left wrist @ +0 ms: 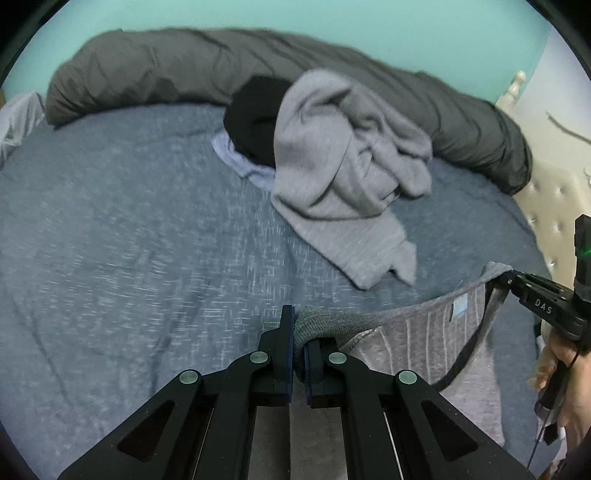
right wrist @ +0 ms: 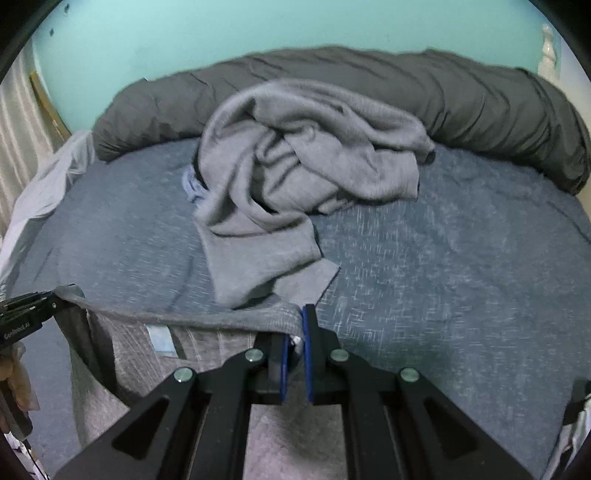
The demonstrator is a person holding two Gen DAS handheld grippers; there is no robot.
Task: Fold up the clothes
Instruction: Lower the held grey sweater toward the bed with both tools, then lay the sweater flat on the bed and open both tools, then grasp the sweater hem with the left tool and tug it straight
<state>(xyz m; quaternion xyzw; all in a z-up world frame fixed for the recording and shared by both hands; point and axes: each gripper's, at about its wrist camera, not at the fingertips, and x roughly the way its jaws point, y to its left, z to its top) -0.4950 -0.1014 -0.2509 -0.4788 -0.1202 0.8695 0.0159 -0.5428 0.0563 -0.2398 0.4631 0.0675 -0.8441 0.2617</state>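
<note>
two black two-finger grippers each pinch one corner of a grey ribbed knit garment with a dark-trimmed edge (left wrist: 417, 332), which hangs stretched between them over the near edge of the blue-grey heathered bedspread (left wrist: 147, 236). the left gripper (left wrist: 298, 347) has its blue-padded jaws pressed together on a bunched fold of the garment's upper hem. the right gripper (right wrist: 295, 343) has its jaws closed on the opposite end of the same hem; a sliver of white shows between its pads. a pale blue label (right wrist: 160, 339) sits on the inner face of the garment, below the hem, between the two grippers. in the left wrist view the right gripper appears at the garment's far corner, held by a hand (left wrist: 569, 387) at the frame edge. beyond the garment, near the middle of the bedspread, lies a crumpled light grey fleece garment (right wrist: 295, 166), touching the bedspread and reaching close to the held hem. a black cloth (left wrist: 255, 122) and a pale lilac cloth (left wrist: 240, 158) lie partly under the fleece garment. behind it, a rolled dark grey duvet (right wrist: 461, 107) runs along the far side of the bedspread against a turquoise wall (right wrist: 258, 29). both views are motion-blurred.
</note>
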